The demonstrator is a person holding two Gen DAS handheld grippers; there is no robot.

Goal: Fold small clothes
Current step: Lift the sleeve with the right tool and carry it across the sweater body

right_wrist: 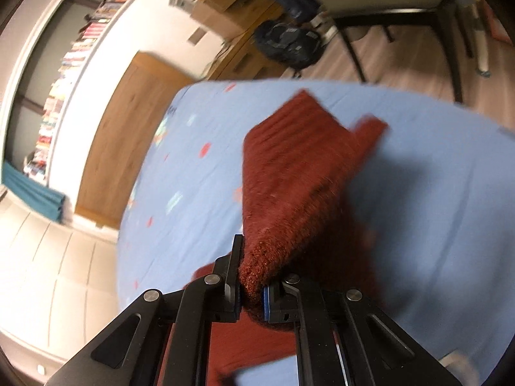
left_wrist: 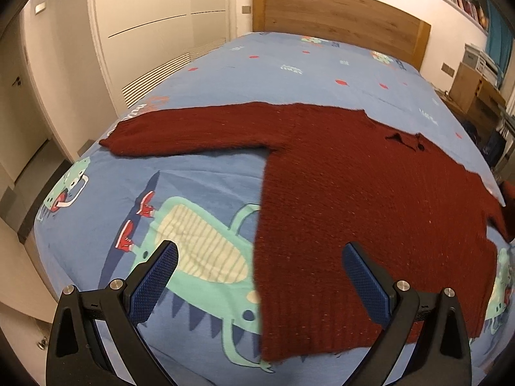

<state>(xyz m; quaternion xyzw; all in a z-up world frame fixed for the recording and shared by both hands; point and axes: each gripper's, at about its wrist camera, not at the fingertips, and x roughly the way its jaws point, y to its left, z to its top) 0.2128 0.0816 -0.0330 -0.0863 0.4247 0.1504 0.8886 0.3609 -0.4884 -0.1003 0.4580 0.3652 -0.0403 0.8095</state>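
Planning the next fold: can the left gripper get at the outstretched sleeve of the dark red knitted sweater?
Probably yes: the left gripper is open and empty, and the outstretched sleeve lies flat on the blue bedspread with nothing between them.

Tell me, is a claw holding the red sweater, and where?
Yes. The right claw is shut on the red sweater, pinching its sleeve. The left claw is open and holds nothing.

A bed under a blue cartoon-print cover fills the room, its wooden headboard against a white wall. Cream wardrobe doors run along one side, and a shelf of books sits high above the headboard. Beyond the other edge, cardboard boxes, a dark backpack and a black-legged chair stand on pale wood flooring.
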